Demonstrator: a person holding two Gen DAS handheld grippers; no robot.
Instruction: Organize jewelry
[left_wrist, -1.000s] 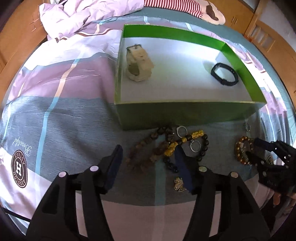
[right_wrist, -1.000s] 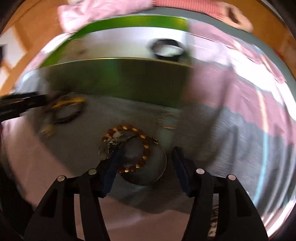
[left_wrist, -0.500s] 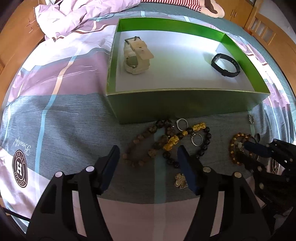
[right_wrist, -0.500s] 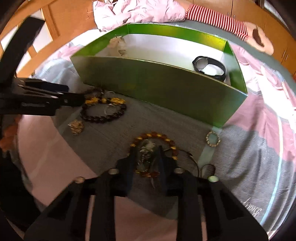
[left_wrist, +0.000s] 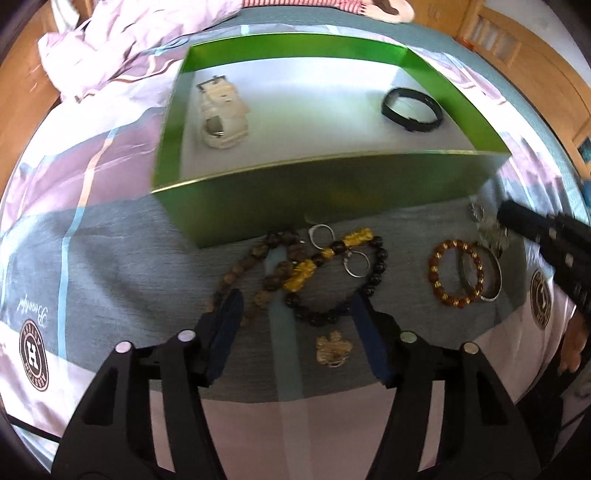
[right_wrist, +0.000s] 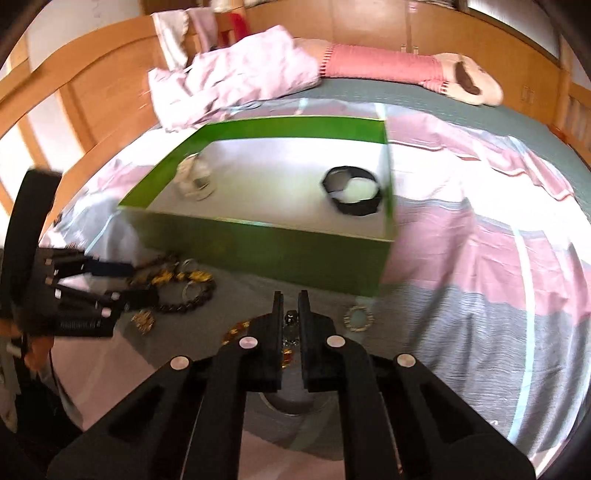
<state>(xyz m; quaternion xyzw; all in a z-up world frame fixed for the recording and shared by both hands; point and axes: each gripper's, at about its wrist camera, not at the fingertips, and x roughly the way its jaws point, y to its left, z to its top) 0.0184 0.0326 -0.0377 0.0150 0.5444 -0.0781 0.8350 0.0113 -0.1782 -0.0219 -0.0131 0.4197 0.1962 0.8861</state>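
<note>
Silvery trinket (right_wrist: 291, 325) between right fingers (right_wrist: 275, 314); left view blurs it.

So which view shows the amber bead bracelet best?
The left wrist view: the amber bead bracelet lies in full as an open ring on the bedspread, overlapping a silver bangle. In the right wrist view the right hand-held gripper hides most of it; only a few beads show.

This is a bedroom in a home. Everything lies on a bed (right_wrist: 480, 258) spread with a striped sheet in pink, grey and white. A crumpled lilac quilt (right_wrist: 236, 85) is heaped toward the bed's far edge, beside a red-striped pillow (right_wrist: 380, 64). A wooden bed frame (right_wrist: 92, 85) runs along the left edge, with wooden wardrobe doors (right_wrist: 369, 18) behind.
</note>
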